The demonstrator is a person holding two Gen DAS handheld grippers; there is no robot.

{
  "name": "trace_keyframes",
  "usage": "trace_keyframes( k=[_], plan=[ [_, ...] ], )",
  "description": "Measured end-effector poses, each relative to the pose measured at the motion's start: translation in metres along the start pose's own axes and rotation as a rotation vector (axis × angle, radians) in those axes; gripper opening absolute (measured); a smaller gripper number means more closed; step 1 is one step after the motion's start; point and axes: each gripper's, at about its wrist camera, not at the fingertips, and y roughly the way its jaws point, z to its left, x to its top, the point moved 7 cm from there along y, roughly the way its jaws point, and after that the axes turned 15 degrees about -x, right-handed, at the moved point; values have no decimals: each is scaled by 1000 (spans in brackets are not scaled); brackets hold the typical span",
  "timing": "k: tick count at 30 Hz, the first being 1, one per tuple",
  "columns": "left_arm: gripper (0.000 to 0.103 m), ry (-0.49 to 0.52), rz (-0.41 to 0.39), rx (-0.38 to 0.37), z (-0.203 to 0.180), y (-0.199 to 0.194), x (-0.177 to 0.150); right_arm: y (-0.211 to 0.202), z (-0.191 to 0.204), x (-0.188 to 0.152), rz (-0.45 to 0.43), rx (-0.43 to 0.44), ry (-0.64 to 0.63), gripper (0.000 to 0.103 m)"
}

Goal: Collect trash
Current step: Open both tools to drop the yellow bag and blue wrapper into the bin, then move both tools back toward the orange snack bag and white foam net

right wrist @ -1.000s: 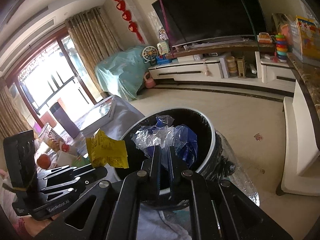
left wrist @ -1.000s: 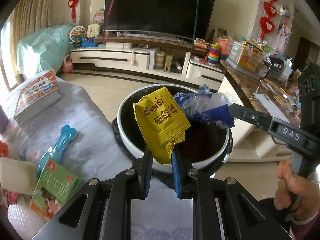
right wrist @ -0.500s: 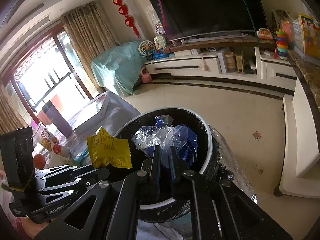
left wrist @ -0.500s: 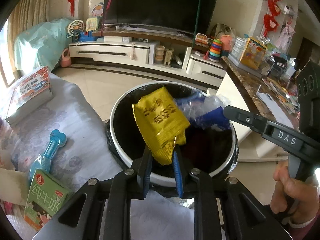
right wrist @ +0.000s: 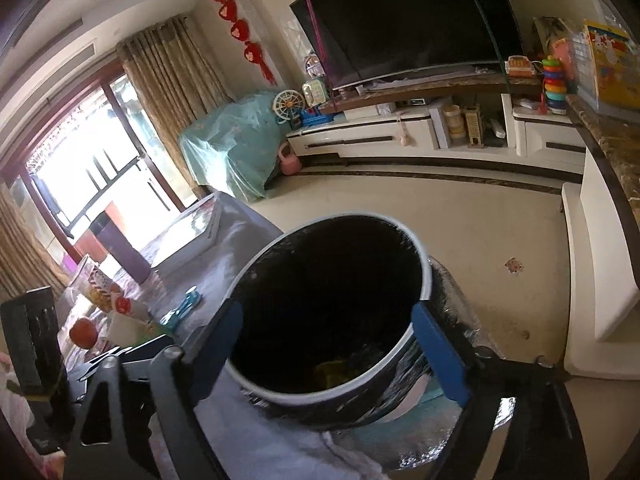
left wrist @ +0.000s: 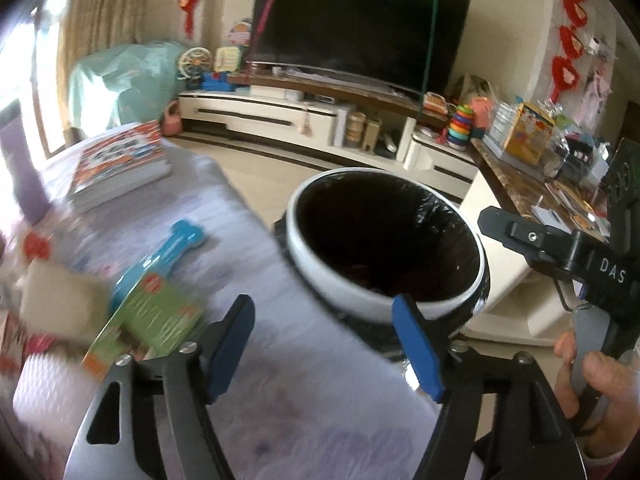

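A round trash bin (left wrist: 320,284) with a white rim and black liner stands beside the cloth-covered table (left wrist: 256,264). My left gripper (left wrist: 324,344) is opening just short of the bin's near rim, with nothing between its blue pads. Over the same bin (right wrist: 420,264), my right gripper (right wrist: 344,344) is also opening and holds nothing. A yellow wrapper (right wrist: 334,372) lies dim at the bottom of the bin. The right gripper's black arm (left wrist: 560,252) and the hand holding it (left wrist: 592,380) show at the right of the left wrist view.
On the table lie a green carton (left wrist: 156,320), a blue bone-shaped toy (left wrist: 172,244), a stack of books (left wrist: 120,164) and a beige sponge (left wrist: 60,304). A TV cabinet (left wrist: 304,120) lines the far wall. A marble counter (left wrist: 532,184) with toys runs along the right.
Both grippers have opened. The yellow wrapper and the blue-and-clear plastic bag have left the jaws and dropped into the bin. The left gripper has shifted left, toward the table.
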Motion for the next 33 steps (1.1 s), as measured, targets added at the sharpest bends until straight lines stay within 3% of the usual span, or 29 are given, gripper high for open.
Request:
trace_keyframes(
  k=[14,33],
  plan=[
    [73,-127,-61,65,14,-79,-79,-23,64,-52,56,111,-37,93],
    [73,-259,-125,173,47,-167,-148,-33,151,-110,136,239,-149,94]
  ],
)
